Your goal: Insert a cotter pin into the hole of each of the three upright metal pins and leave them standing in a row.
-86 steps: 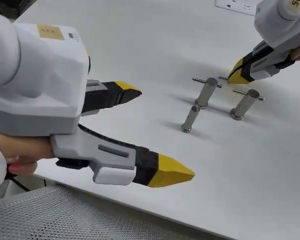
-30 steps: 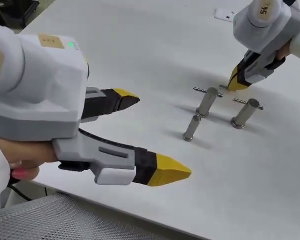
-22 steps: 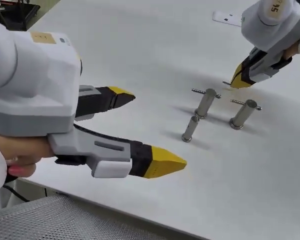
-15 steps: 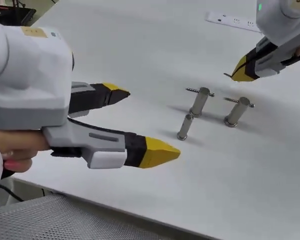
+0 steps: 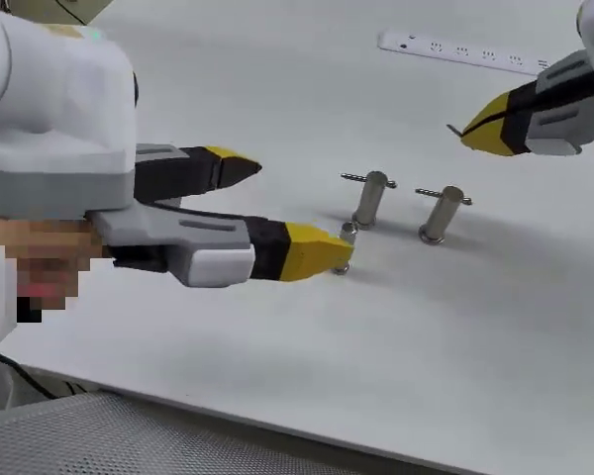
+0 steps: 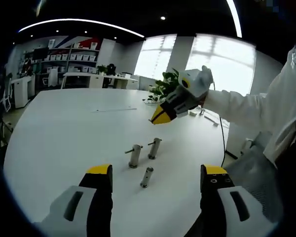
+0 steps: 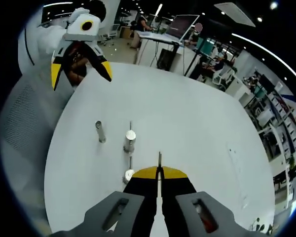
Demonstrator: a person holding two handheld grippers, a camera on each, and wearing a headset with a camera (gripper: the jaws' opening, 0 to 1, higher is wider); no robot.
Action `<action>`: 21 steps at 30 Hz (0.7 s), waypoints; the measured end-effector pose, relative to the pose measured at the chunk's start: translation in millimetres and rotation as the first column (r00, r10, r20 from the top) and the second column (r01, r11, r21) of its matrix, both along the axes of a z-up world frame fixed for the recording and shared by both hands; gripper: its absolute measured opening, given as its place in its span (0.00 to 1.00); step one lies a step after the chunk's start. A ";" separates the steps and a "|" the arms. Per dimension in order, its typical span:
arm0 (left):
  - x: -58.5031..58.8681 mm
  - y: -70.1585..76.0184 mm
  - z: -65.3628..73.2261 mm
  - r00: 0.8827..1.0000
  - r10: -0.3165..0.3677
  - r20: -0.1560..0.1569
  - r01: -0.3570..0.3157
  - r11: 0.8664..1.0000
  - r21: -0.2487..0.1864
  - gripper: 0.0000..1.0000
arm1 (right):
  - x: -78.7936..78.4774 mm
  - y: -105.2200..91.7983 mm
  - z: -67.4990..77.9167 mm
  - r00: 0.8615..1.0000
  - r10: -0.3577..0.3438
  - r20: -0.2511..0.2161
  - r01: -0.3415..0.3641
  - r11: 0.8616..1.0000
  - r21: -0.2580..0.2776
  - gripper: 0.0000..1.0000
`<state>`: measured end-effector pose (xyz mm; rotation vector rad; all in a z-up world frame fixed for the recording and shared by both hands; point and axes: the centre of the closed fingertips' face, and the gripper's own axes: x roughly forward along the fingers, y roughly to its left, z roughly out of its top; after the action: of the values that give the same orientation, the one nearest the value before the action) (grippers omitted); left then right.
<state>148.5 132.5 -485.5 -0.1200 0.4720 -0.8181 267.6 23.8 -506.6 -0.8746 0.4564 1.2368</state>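
Right gripper (image 5: 470, 136) is pinching a cotter pin (image 7: 159, 159) beyond the bare pin (image 6: 146, 177), and the wide-open left gripper (image 5: 292, 210) hovering near it is probably risking a knock-over.

No text, number, brand or sign can be read in any of the three views. A small tan sticker (image 5: 67, 30) sits on top of the white housing of the left gripper (image 5: 292, 210), but it is too blurred and cut off at the edge of the head view to make out any print.
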 end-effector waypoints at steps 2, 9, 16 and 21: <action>3.3 -2.1 1.5 1.000 -0.001 0.002 0.001 1.000 -0.005 0.69 | -6.6 0.4 3.3 1.000 -0.001 0.014 0.001 1.000 0.024 0.00; 14.3 -9.1 8.8 1.000 0.004 0.012 -0.004 1.000 -0.031 0.60 | -33.7 8.1 15.3 0.999 -0.007 0.045 0.002 0.994 0.108 0.00; 22.2 -18.2 13.9 1.000 -0.004 -0.008 0.004 0.997 -0.073 0.50 | -54.9 19.2 16.8 0.998 0.011 0.067 -0.020 0.989 0.148 0.00; 23.5 -27.8 15.9 0.999 -0.031 -0.011 0.030 0.996 -0.083 0.39 | -68.6 30.3 14.7 0.995 0.046 0.088 -0.060 0.986 0.156 0.00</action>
<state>172.0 104.7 -469.5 -0.1951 0.4524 -0.8672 199.0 54.1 -491.9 -0.8036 0.2652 1.2618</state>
